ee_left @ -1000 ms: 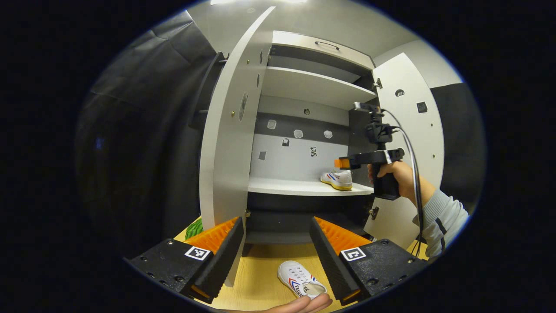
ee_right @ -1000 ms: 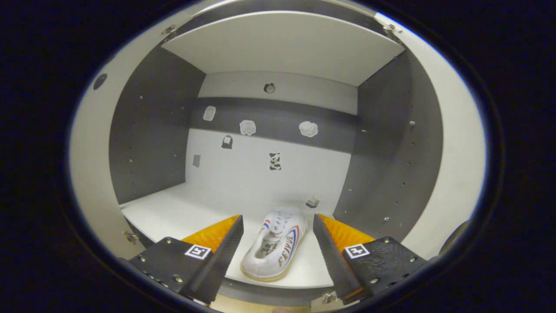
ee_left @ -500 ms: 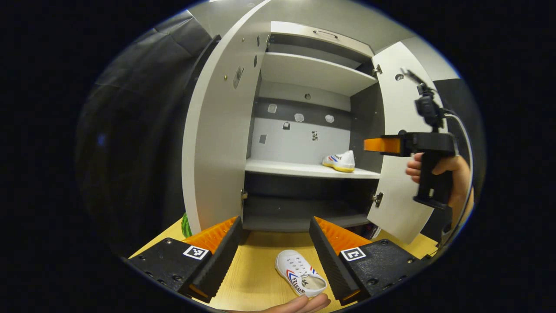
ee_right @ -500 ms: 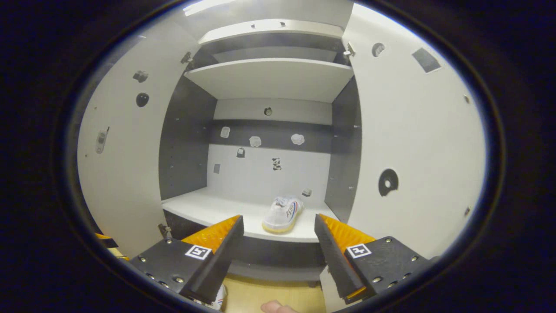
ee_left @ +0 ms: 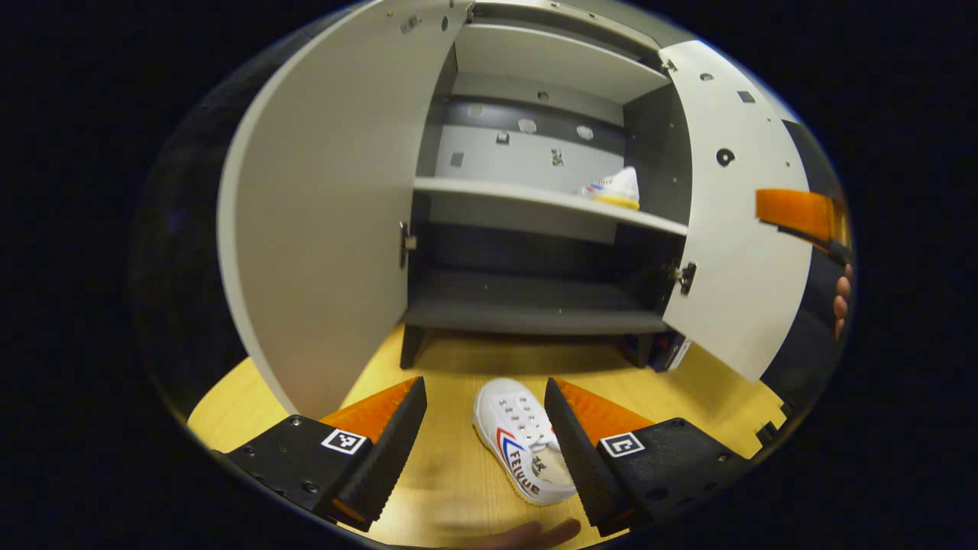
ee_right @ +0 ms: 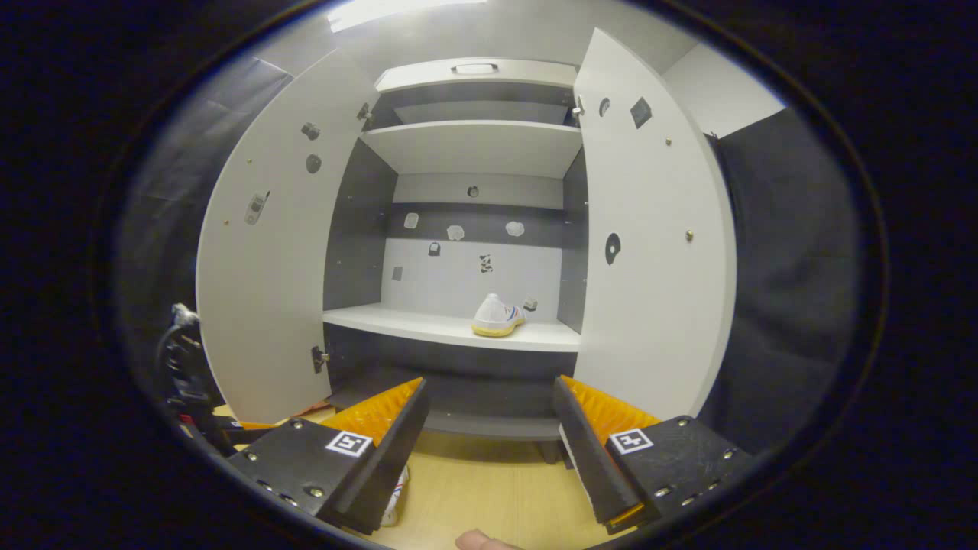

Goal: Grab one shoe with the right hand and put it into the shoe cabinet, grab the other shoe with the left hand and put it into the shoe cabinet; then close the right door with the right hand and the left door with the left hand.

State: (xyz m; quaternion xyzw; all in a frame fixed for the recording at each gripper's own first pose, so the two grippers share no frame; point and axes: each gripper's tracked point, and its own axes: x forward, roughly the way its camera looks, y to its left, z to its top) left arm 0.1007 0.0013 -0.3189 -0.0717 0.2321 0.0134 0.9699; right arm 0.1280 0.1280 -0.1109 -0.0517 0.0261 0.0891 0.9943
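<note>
The shoe on the floor (ee_left: 522,438) is white with red and blue side stripes and dark lettering on its side that starts "FEIYU"; its end is cut off by the finger in front. It lies on the light wooden floor (ee_left: 458,473), toe pointing toward 11 o'clock, between the spread fingers of the left gripper (ee_left: 485,439), with the finger at 3 o'clock overlapping its heel side; whether that finger touches it cannot be told. Nothing is pinched. Each black gripper body carries a small square black-and-white marker.

The second shoe (ee_right: 497,316) stands on the middle shelf (ee_right: 428,325) of the shoe cabinet (ee_right: 474,145), toward 3 o'clock on the board, heel facing out, with a yellowish sole.

Both doors stand open: the left door (ee_right: 263,275) and the right door (ee_right: 649,260).

The right gripper (ee_right: 489,439) hovers in front of the cabinet with its fingers spread wide and holding nothing. In the left gripper view its orange finger and some fingertips of the holding hand (ee_left: 840,294) show at 3 o'clock.
</note>
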